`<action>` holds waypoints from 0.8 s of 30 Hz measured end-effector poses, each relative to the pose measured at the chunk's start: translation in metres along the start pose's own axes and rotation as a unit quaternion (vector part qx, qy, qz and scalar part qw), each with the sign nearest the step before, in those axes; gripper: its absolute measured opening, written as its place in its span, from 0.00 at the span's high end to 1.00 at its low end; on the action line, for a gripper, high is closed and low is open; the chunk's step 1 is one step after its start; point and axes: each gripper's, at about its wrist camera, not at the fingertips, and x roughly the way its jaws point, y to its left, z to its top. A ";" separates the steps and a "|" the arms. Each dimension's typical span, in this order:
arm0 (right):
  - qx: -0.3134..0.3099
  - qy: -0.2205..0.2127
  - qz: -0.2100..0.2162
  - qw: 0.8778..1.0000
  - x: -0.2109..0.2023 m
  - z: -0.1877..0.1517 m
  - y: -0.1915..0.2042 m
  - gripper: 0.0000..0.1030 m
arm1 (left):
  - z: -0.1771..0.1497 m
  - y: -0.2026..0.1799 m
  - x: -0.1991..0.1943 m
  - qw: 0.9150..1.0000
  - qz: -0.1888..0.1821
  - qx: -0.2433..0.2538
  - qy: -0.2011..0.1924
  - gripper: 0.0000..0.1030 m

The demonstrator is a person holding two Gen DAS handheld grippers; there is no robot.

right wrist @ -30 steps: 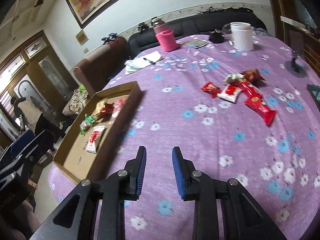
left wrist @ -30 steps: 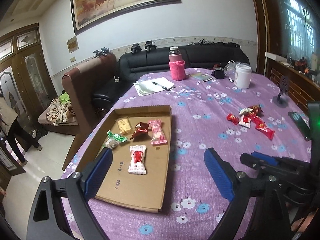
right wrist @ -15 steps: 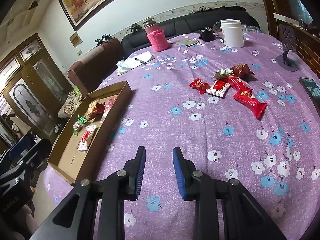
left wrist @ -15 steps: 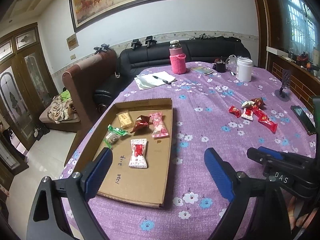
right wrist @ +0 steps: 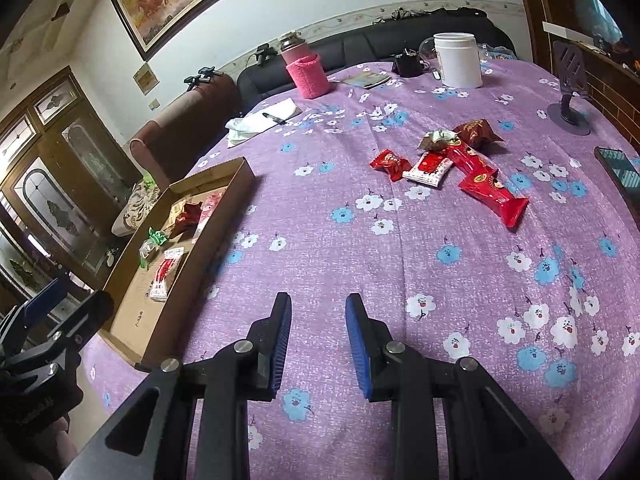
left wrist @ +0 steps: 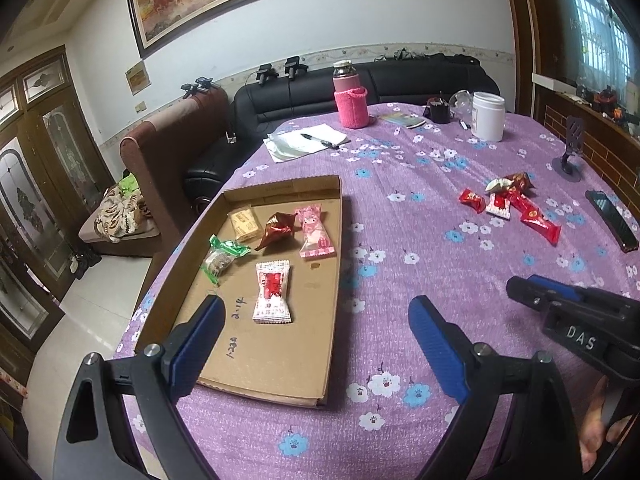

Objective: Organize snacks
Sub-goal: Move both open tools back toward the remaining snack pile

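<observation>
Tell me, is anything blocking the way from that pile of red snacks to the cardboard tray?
Nothing visible. Only bare purple tablecloth lies between the red snack pile and the cardboard tray; its low side wall is the only thing to clear.

In the left wrist view, the right hand-held gripper enters from the right edge; its body and the person's hand holding it are cut off at the frame's corner. In the right wrist view, the left hand-held gripper is cropped by the left edge, showing one blue pad only. The cardboard tray wall hides part of the snacks inside it. A phone runs off the right edge. Printing on the red snack wrappers is too small to read. Handwriting on the tray floor is hard to make out.
</observation>
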 end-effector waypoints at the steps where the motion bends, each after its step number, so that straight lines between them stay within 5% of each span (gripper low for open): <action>1: 0.001 0.000 0.000 1.000 0.000 0.000 0.000 0.71 | -0.001 -0.001 0.001 1.000 -0.001 0.003 0.003 0.10; 24: 0.017 -0.010 -0.021 1.000 -0.012 0.004 -0.030 0.71 | 0.000 -0.018 0.001 0.999 -0.039 0.026 0.010 0.10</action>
